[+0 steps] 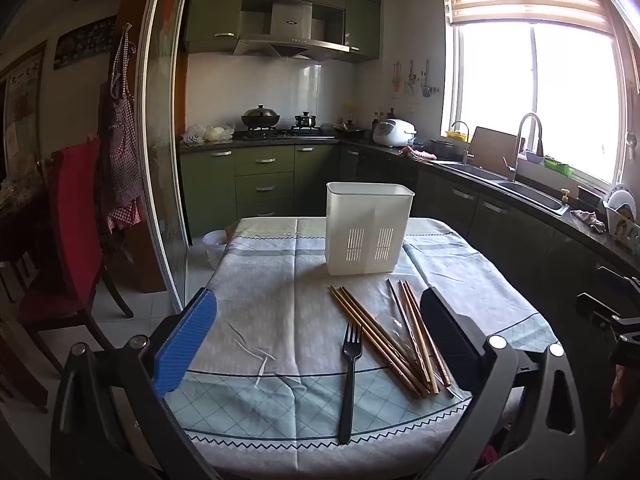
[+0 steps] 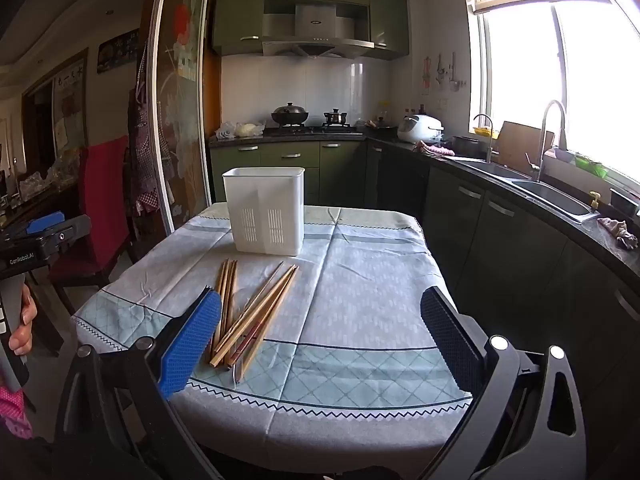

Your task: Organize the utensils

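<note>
Up close, the left gripper (image 1: 316, 344) spreads wide and empty, ribbed blue pad (image 1: 186, 344) opposite a dark one. Between them a slim black plastic fork (image 1: 350, 380) lies tines away; wooden chopsticks (image 1: 392, 340) fan alongside, lengthwise. Beyond stands a white slotted plastic holder (image 1: 368, 228). The right gripper (image 2: 320, 340) gapes too, touching nothing.

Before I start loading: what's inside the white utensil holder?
Cannot tell. The white utensil holder stands upright; both views are too low to look into it. Nothing sticks above its rim. Chopsticks and black fork lie on the tablecloth.
</note>
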`<move>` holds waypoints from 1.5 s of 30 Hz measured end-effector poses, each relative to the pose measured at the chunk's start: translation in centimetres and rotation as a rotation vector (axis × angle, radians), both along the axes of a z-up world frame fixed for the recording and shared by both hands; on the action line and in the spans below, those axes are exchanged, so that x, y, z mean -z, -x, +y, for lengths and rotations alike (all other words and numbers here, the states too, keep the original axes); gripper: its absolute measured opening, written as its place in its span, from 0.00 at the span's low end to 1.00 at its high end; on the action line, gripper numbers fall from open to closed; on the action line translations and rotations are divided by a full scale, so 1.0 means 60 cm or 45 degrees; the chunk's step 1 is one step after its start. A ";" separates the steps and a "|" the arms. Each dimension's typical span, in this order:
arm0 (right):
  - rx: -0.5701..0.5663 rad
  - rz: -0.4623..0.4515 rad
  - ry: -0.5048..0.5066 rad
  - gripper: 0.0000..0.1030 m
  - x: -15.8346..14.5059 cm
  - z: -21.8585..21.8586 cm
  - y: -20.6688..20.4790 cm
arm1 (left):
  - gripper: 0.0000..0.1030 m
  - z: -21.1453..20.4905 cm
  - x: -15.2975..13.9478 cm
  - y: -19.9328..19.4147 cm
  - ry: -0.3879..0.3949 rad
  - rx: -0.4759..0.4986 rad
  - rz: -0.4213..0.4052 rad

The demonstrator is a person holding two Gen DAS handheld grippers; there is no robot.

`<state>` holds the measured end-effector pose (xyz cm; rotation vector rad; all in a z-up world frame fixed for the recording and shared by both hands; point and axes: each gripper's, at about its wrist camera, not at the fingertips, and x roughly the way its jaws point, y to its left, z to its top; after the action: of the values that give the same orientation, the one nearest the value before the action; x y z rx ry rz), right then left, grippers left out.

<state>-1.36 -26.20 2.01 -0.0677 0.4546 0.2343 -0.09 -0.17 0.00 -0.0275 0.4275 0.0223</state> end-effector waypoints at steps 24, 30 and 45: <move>-0.007 0.049 -0.021 0.95 0.003 -0.003 -0.008 | 0.94 0.000 0.010 -0.003 -0.002 -0.026 0.022; 0.000 0.064 -0.020 0.95 0.012 -0.001 -0.014 | 0.94 0.003 0.015 -0.008 0.012 -0.024 0.042; -0.002 0.055 -0.026 0.95 0.006 -0.001 -0.013 | 0.94 0.001 0.009 -0.007 0.007 -0.022 0.038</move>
<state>-0.59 -26.26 1.64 -0.0433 0.4949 0.2423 0.32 -0.10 -0.55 -0.0366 0.4573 0.0385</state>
